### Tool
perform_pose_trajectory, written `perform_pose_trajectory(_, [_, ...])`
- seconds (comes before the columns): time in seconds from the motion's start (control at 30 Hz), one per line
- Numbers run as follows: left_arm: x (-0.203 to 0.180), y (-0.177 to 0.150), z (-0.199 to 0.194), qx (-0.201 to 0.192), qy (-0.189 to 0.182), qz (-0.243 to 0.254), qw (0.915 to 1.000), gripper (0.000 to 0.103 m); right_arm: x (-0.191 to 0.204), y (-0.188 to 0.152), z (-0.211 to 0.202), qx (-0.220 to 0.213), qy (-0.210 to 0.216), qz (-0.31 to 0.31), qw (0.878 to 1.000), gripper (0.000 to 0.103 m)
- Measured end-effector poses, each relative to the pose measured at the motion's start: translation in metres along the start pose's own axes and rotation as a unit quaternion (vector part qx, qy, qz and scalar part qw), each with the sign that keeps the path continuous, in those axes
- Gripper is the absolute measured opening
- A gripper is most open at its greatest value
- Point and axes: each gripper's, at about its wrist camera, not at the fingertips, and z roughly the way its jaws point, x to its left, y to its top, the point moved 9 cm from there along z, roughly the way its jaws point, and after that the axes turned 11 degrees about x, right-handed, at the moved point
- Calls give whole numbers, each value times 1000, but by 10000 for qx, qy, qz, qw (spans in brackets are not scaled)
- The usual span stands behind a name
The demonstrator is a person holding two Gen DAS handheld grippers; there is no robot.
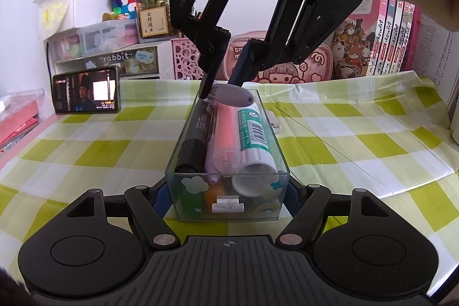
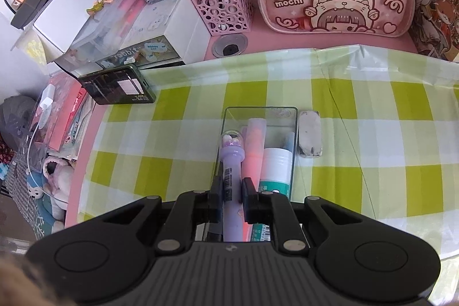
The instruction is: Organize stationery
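A clear plastic box [image 1: 183, 151] stands on the checked tablecloth and holds a black marker [image 1: 195, 136], a pink highlighter [image 1: 226, 134] and a white glue stick [image 1: 254, 136]. My left gripper [image 1: 226, 200] is shut on the near end of the box. My right gripper [image 2: 232, 191] is shut on a purple pen [image 2: 231, 179] with a clear dome cap and holds it over the box [image 2: 292, 139]. From the left wrist view the right gripper [image 1: 222, 88] comes down at the box's far end with the purple pen [image 1: 232, 96].
A white eraser [image 2: 309, 136] lies right of the box. A phone [image 2: 117, 88] leans at the cloth's back left. A pink pen cup [image 2: 221, 7], a pink pencil case [image 2: 335, 5], storage drawers and books line the back.
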Motion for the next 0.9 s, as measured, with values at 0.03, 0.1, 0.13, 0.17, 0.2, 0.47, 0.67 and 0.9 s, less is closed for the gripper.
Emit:
perform_pose_trajectory(0.03, [0, 0, 0, 0, 0, 0, 10000, 73, 2, 0, -1, 10, 4, -31, 10000, 17])
perform_pose_trajectory(0.1, [0, 0, 0, 1, 0, -1, 10000, 73, 3, -1, -2, -5, 14, -45, 10000, 17])
perform_pose_trajectory(0.13, [0, 0, 0, -2, -1, -2, 10000, 73, 3, 0, -2, -9, 2, -50, 10000, 17])
perform_pose_trajectory(0.17, [0, 0, 0, -1, 0, -2, 10000, 73, 3, 0, -1, -22, -25, -47, 10000, 17])
perform_pose_trajectory(0.2, [0, 0, 0, -1, 2, 0, 10000, 73, 2, 0, -1, -21, -56, -56, 10000, 17])
perform_pose_trajectory(0.47, [-1, 0, 0, -5, 4, -1, 10000, 73, 21, -6, -2, -228, -221, -678, 9972, 17])
perform_pose_trajectory(0.67, [-1, -1, 0, -3, -5, -20, 10000, 73, 57, -12, 10, 31, -124, -1565, 9876, 17])
perform_pose_trajectory(0.9, [-1, 0, -1, -7, -6, -12, 10000, 73, 117, -24, 61, 919, 73, -2980, 9501, 18])
